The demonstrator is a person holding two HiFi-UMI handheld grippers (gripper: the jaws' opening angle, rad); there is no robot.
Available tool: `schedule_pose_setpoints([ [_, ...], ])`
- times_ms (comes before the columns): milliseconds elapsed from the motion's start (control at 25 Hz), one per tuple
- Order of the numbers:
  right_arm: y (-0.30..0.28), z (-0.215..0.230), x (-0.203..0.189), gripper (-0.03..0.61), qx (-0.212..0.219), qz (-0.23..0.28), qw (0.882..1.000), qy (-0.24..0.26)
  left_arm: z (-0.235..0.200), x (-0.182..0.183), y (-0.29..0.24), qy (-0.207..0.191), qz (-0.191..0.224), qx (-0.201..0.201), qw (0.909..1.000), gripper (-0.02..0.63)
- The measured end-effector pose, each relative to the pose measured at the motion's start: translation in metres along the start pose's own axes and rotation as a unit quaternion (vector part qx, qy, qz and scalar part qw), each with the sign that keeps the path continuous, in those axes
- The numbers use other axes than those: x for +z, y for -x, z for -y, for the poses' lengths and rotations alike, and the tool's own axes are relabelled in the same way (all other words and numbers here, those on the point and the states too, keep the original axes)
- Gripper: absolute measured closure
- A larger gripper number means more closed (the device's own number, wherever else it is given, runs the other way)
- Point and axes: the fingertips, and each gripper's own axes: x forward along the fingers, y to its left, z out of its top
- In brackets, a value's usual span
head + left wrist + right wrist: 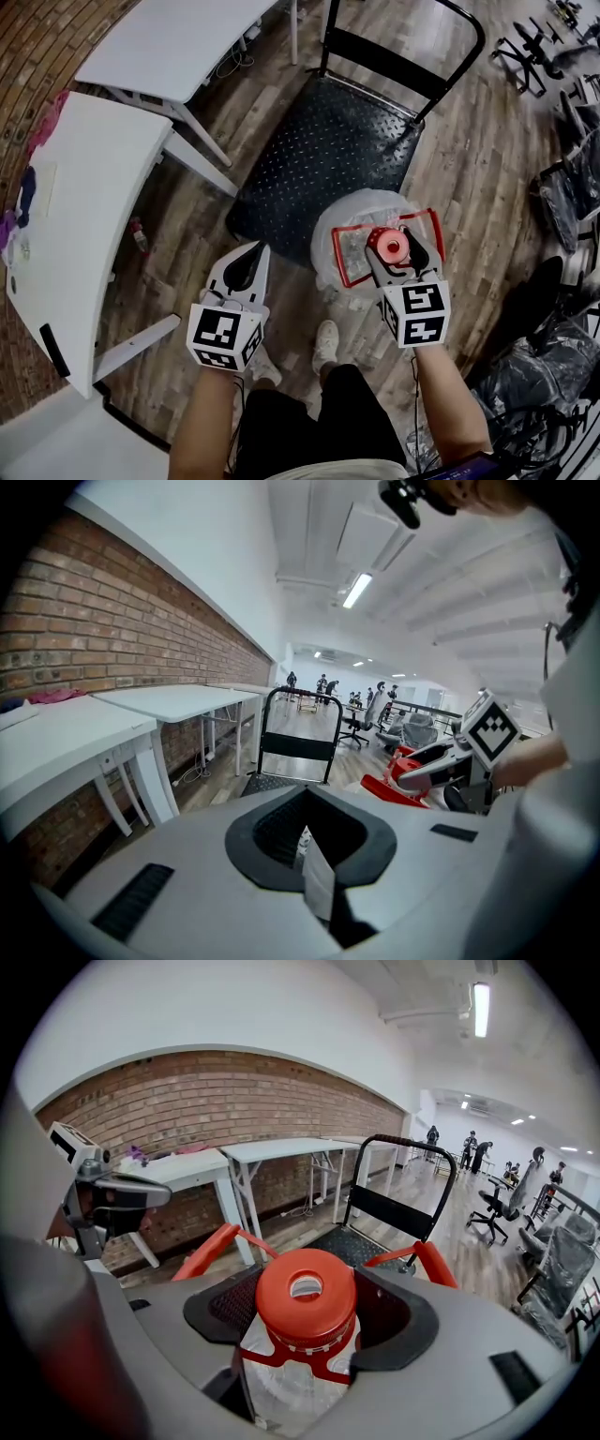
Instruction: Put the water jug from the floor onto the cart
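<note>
Right gripper (395, 242), held out low and tilted downward, clasps the red cap (305, 1299) of the water jug (349, 223). The jug is at the near edge of the black cart (328, 141); whether it touches the floor cannot be told. Left gripper (253, 249), level beside it, is closed and empty. White desks (84, 216) stand to the left.

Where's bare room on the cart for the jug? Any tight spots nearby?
The cart deck is bare from its handle rail to the near edge, where the water jug hangs in the right tool. Farther right, chairs and bagged items crowd the floor.
</note>
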Motion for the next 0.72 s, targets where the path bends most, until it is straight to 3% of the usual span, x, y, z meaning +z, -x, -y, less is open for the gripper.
schedule_pose_setpoints([
  [720,-0.054,0.007,-0.037,0.267,0.021,-0.026,0.999,-0.006,0.005,-0.048,-0.035,0.017,-0.038,0.007,0.9991,0.615],
])
